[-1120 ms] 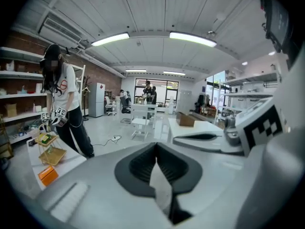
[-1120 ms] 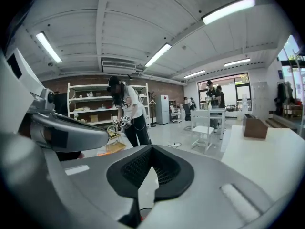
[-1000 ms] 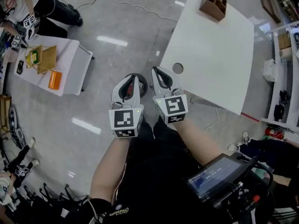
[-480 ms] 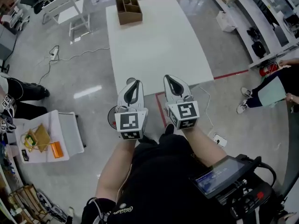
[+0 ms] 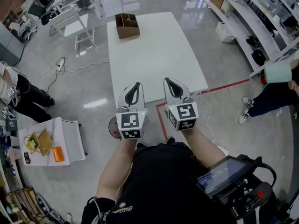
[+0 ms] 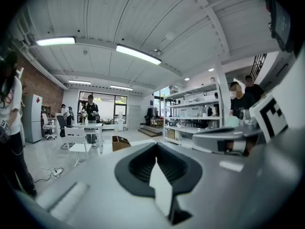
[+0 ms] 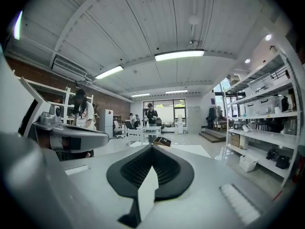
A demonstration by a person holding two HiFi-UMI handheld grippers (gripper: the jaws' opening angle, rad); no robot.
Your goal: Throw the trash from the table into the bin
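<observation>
Trash does not show anywhere that I can see on the white table point(image 5: 154, 55). Its top carries only a brown wooden box point(image 5: 127, 25) with open compartments, standing at the far end. The bin point(image 5: 112, 125), round and dark with a reddish rim, stands on the floor just off the table's near left corner, mostly hidden beneath my left gripper point(image 5: 135, 85).

I hold both grippers side by side in front of me, close to level, pointing along the table. The left gripper's fingers are pressed together with nothing between them. The right gripper point(image 5: 170, 83) is the same: fingers closed tip to tip, empty.

My reading is that no piece is in hand, so the step is to look for one. To do it well, I should scan the tabletop and the box compartments from above before reaching. If a scrap turns up, I should spread one gripper's fingers wide first and keep the other gripper out of its way. Any release belongs squarely over the bin's mouth, which I would need to bring into clear sight first.
</observation>
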